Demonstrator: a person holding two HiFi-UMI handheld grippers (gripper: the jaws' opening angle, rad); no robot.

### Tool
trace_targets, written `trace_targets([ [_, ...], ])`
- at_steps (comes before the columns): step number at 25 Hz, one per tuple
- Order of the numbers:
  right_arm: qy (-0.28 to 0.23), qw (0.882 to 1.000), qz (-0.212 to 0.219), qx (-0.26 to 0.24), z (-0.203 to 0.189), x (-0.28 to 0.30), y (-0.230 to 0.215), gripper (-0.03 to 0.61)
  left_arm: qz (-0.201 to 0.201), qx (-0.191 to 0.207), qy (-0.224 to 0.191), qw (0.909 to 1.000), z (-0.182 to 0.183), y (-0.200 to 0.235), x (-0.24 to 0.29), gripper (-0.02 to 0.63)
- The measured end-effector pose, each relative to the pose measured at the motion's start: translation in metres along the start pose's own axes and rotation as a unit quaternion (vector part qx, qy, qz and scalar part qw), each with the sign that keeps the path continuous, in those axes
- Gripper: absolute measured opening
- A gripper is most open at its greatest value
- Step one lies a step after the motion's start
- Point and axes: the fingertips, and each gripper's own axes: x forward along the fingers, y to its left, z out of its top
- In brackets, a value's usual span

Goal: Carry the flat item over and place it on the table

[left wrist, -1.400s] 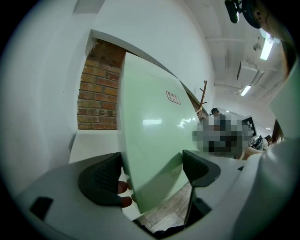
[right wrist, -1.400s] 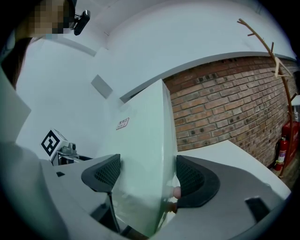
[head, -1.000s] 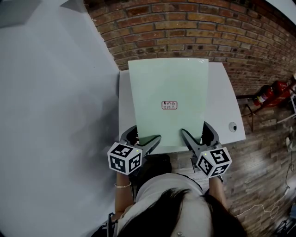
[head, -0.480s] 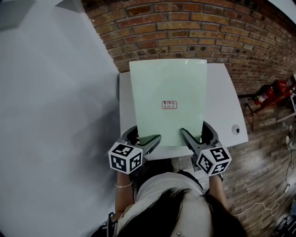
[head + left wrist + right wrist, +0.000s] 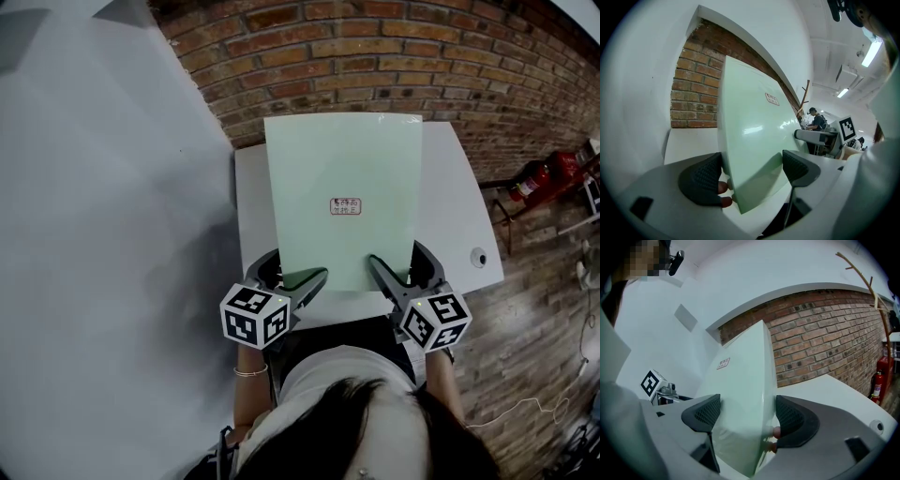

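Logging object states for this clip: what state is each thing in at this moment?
green sheet: held up by its near edge over the table, not yet laid flat.
left gripper: shut on the sheet's near left corner.
right gripper: shut on the sheet's near right corner.
white table: standing against the brick wall, under the sheet.

Brick wall (image 5: pixel 375 56) behind; red fire extinguisher (image 5: pixel 542 176) right.

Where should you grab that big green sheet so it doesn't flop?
Grip the green sheet by its near edge, left tongs and right tongs one near each corner, coming from the person's side. It is thin, wide and flat, so two spread grips should keep it level.
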Motion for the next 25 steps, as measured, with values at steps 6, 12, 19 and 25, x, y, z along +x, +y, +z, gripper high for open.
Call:
trace_targets([
  [6,0.0,1.0,-0.005,-0.001,0.002,0.003,-0.006,0.379,-0.004,-0.001,-0.001,1.0,0.003,0.001,0.008,0.42],
  [12,0.006,1.0,-0.001,0.003,0.0,0.011,-0.011,0.379,0.0,-0.005,0.002,1.0,0.003,0.006,0.013,0.42],
  [19,0.019,1.0,0.0,0.006,-0.005,0.023,-0.016,0.379,0.0,-0.018,0.011,0.9998,-0.001,0.015,0.022,0.42],
  [25,0.03,1.0,0.002,0.011,-0.01,0.032,-0.021,0.379,0.002,-0.027,0.018,0.9995,-0.003,0.022,0.028,0.42],
])
